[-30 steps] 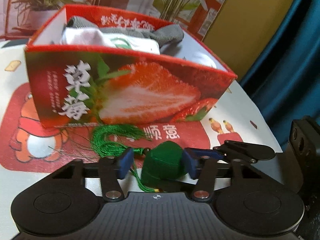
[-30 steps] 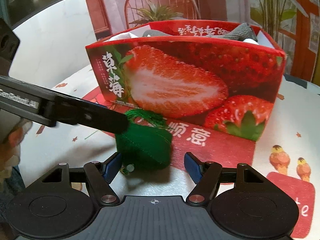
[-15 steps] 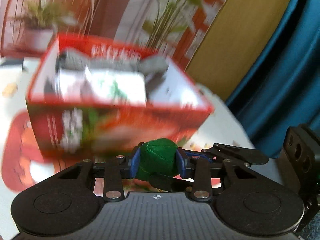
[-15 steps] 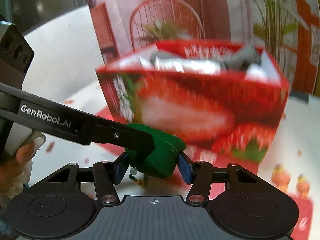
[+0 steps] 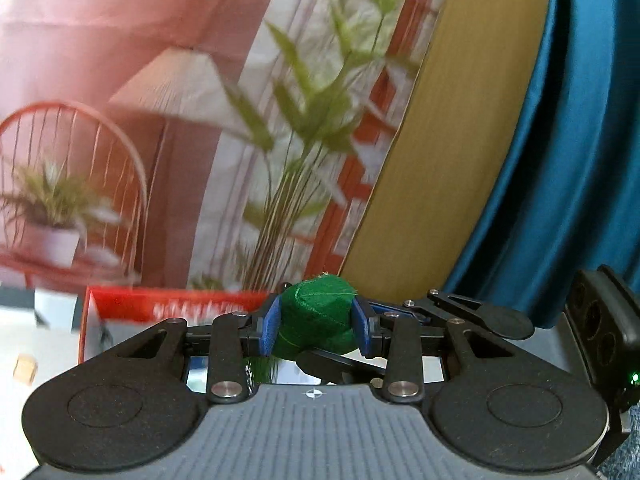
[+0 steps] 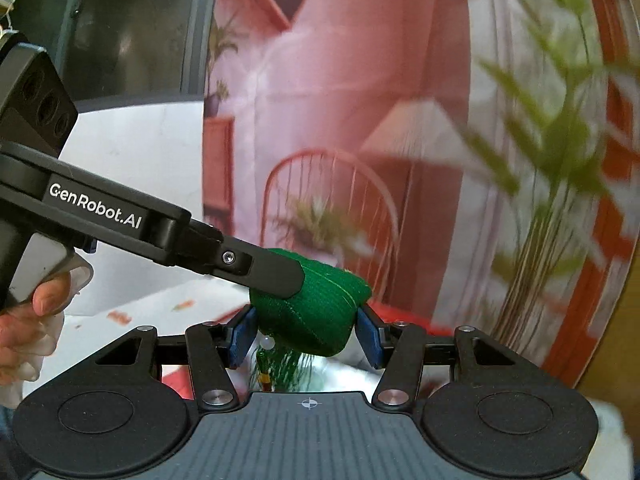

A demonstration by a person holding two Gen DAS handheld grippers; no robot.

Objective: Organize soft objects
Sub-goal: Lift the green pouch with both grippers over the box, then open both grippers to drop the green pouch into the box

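Note:
A green cloth pouch [image 5: 318,318] with a green tassel [image 6: 282,368] hanging under it is held in the air. My left gripper [image 5: 316,326] is shut on it, blue pads on both sides. My right gripper [image 6: 306,332] also closes on the same pouch [image 6: 316,312], with the left gripper's finger [image 6: 276,274] lying over its top left. The red strawberry box [image 5: 168,306] shows only as its far rim, low at the left behind the left gripper.
A printed backdrop with a red chair [image 5: 68,184] and plants [image 5: 304,140] stands behind. A yellow board [image 5: 460,140] and a blue curtain [image 5: 580,160] are at the right. The white printed tablecloth [image 6: 140,312] lies below left.
Both grippers closed on the pouch and lifted it from the cloth in front of the box to above the box's rim. The views tilted upward; the box dropped almost out of view.

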